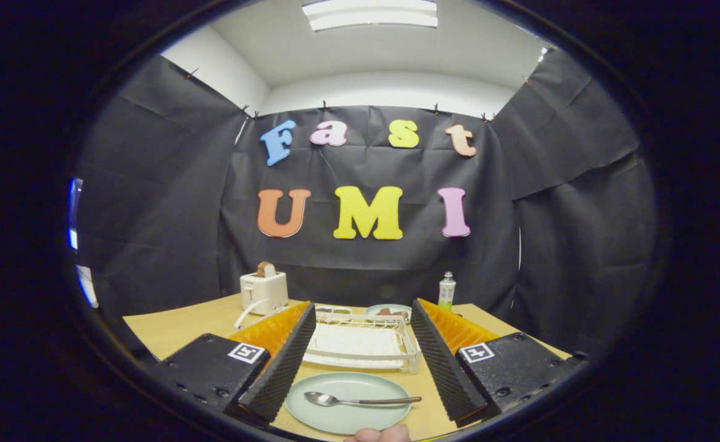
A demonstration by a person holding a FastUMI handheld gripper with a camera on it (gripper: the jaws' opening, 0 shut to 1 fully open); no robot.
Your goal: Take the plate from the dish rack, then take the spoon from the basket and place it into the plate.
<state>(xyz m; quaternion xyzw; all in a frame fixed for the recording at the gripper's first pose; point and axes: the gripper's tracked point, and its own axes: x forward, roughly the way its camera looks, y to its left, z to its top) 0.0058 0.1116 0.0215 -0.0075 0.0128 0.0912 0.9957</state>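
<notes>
A pale green plate [347, 405] lies flat on the wooden table [175, 328], low between my fingers. A metal spoon [360, 401] rests across the plate, bowl to the left and handle to the right. My gripper [363, 316] is open, its fingers spread wide with nothing held; one finger [286, 362] stands left of the plate and the other to its right. The white dish rack [360, 344] sits just beyond the plate, between the fingers. I see no dishes standing in it.
A white toaster [264, 291] with bread in it stands at the back left. A small bottle [446, 291] stands at the back right. Behind the rack lie another plate [390, 310] with food and a small container [334, 312]. A person's fingertip [379, 434] shows below the plate.
</notes>
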